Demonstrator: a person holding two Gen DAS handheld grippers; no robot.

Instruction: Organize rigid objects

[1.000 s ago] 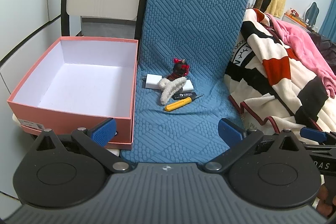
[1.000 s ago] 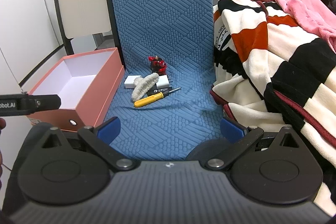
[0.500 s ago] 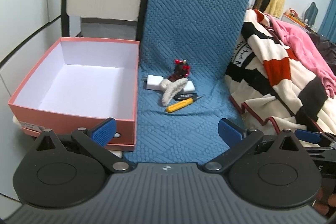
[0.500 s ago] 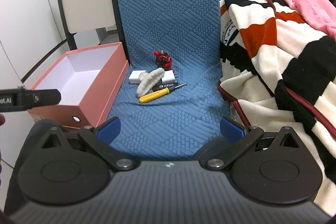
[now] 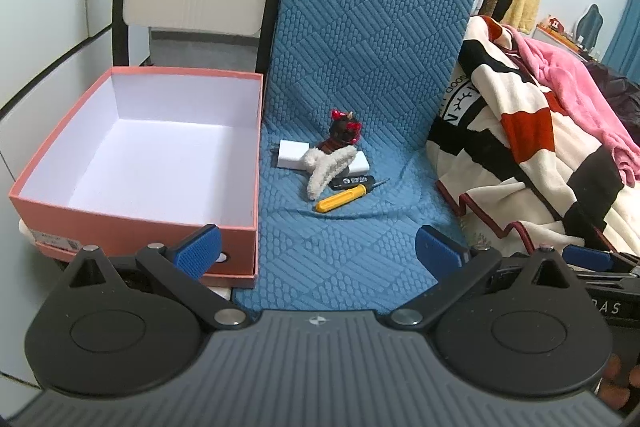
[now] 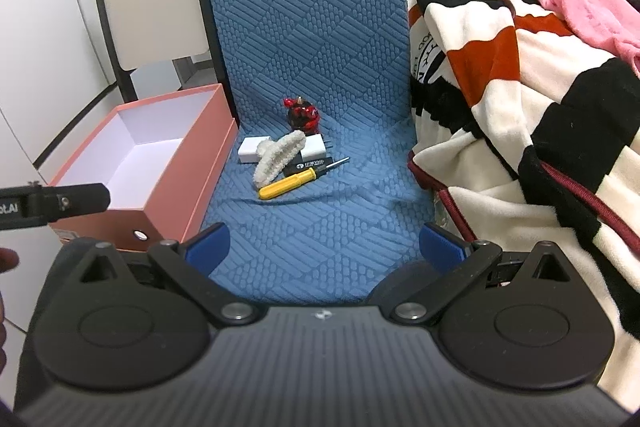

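Blue chair cushion (image 5: 360, 227) carried, near its back: screwdriver (image 5: 346, 195), yellow handle toward front-left corner; hair clip (image 5: 326, 167); charger (image 5: 292, 155); figurine (image 5: 342, 131). Pink box (image 5: 132, 211) beside, open. Left gripper (image 5: 316, 251) and right gripper (image 6: 324, 243) spread, holding nothing.

pink box (image 5: 132, 223), white inside | blue quilted cover (image 5: 372, 39) | yellow screwdriver (image 5: 342, 198) | cream-black-red striped blanket (image 6: 520, 115)

A fluffy hair clip (image 5: 326, 166) partly covers the white block (image 5: 290, 155) at frame centre; lettering on the black tool (image 6: 310, 165) is illegible. The striped blanket (image 6: 520, 115) runs off the right edge.
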